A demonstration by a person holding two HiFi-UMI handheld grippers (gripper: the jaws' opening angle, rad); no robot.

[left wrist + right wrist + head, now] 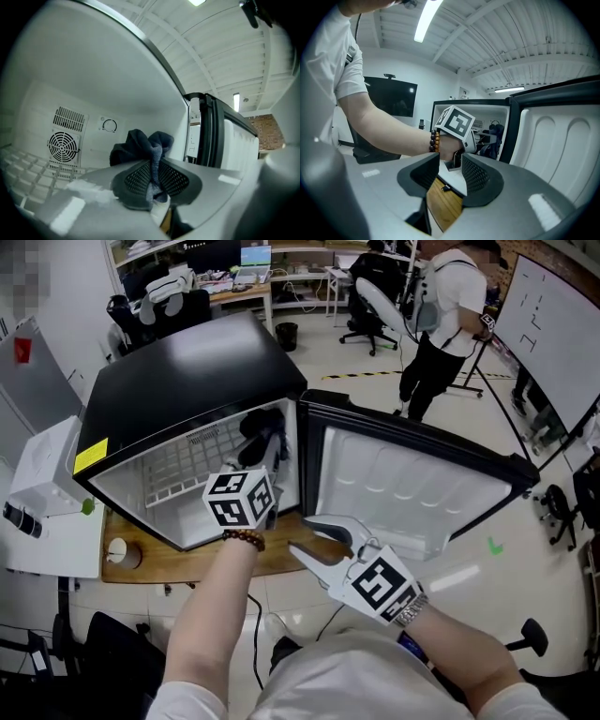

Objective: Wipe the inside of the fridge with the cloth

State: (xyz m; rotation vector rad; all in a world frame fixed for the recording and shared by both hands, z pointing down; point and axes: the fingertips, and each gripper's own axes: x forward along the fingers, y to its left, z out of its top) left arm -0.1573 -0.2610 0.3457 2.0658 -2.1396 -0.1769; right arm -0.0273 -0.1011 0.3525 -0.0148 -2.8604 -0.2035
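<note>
Inside the fridge (pixel 187 381), the left hand-held gripper (pixel 153 177) clenches the cloth (pixel 140 144), bunched upright, its free end toward the back wall (pixel 89 101); the right hand-held gripper (pixel 450 168) hangs released.

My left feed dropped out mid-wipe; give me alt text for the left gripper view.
The left gripper is shut on a dark blue cloth inside the fridge. Behind it are a fan grille and a dial; the open door shows at right.

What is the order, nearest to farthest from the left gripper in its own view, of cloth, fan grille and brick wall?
1. Cloth, pinched in its jaws.
2. Fan grille, left, deep inside the fridge.
3. Brick wall, right, beyond the door.
</note>
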